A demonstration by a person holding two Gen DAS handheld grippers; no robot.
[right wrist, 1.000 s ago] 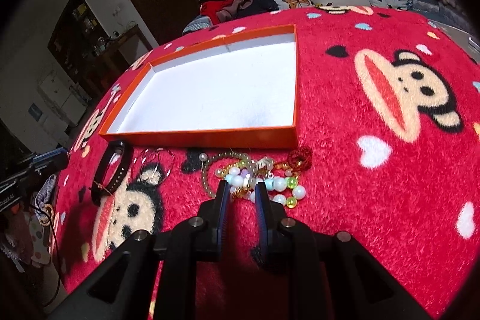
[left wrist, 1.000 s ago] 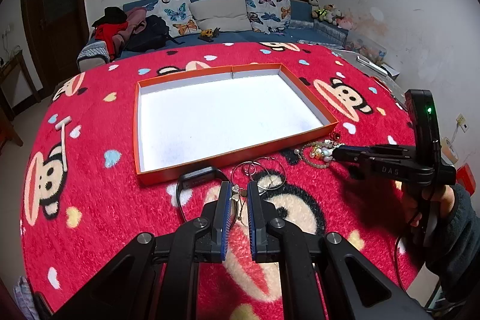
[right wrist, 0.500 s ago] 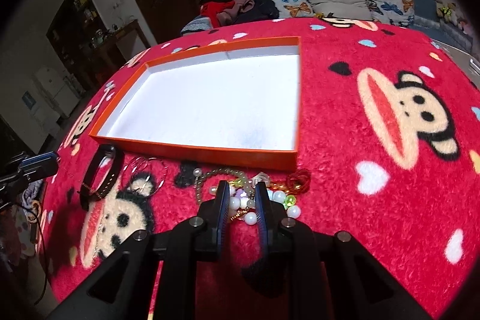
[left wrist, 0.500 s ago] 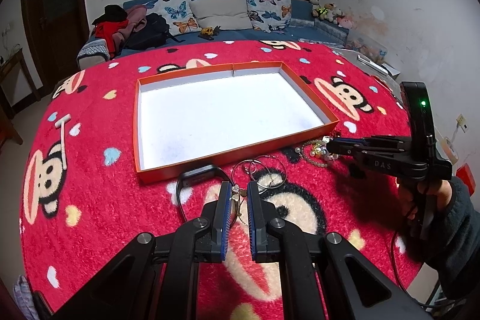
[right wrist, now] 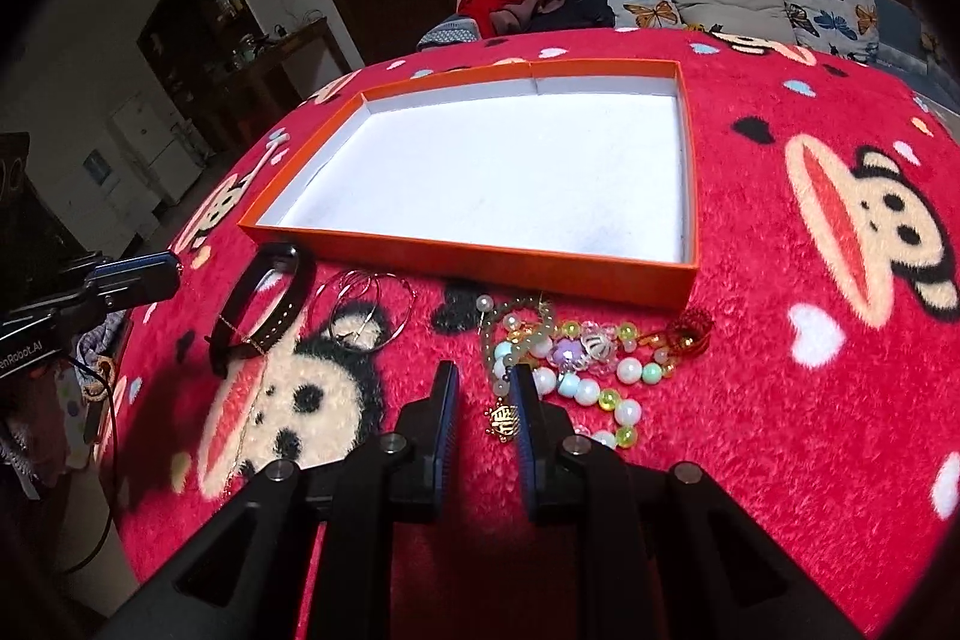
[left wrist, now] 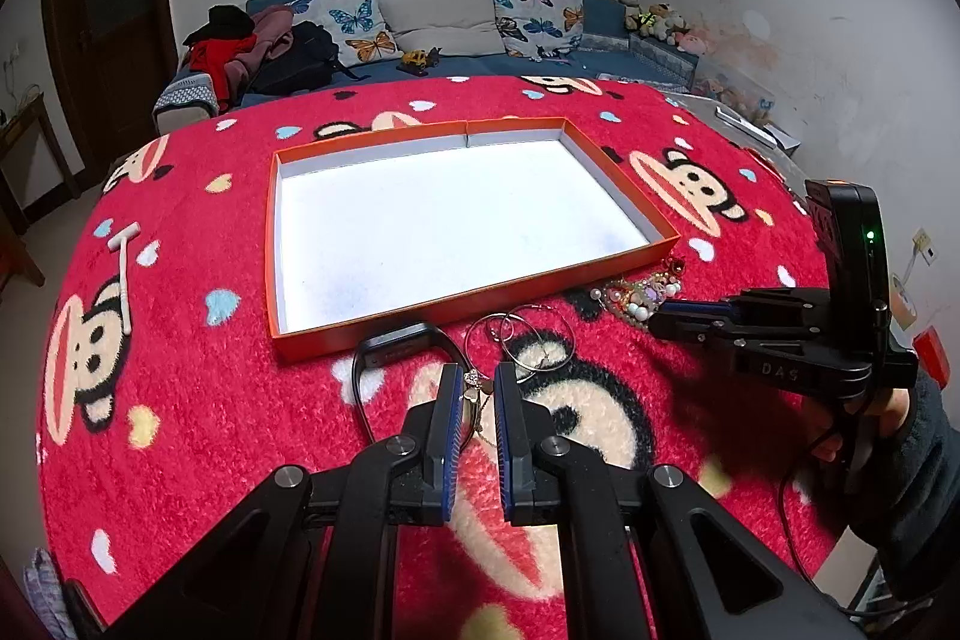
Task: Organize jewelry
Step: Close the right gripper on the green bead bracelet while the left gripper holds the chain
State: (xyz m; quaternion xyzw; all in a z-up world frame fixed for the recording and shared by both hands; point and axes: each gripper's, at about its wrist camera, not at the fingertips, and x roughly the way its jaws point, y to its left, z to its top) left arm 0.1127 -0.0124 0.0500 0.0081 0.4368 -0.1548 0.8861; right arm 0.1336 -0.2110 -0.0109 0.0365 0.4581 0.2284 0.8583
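Observation:
An orange tray point(left wrist: 468, 301) with a white floor lies on the red monkey-print cover. In front of it lie a black band point(left wrist: 396, 340), thin metal hoops point(left wrist: 534, 346) and a heap of bead bracelets point(right wrist: 576, 358). My left gripper point(left wrist: 477, 382) is shut just over the band's right end. A gold pendant on a fine chain point(left wrist: 474, 388) shows in the slit between its fingers, and I cannot tell if it is pinched. My right gripper point(right wrist: 485, 379) hovers at the heap's left edge, jaws slightly apart. A gold charm point(right wrist: 503, 421) sits between them beside the right finger point(right wrist: 522, 400).
A red knot charm point(right wrist: 690, 334) lies at the heap's right end, near the tray's corner. A sofa point(left wrist: 444, 28) with cushions and clothes stands behind the cover. A sleeved hand point(left wrist: 924, 460) holds the right gripper point(left wrist: 657, 319) at the right edge.
The right gripper has rolled and shifted left, so the bead heap now lies right of its fingers and the gold charm sits between them. The left gripper has stayed put.

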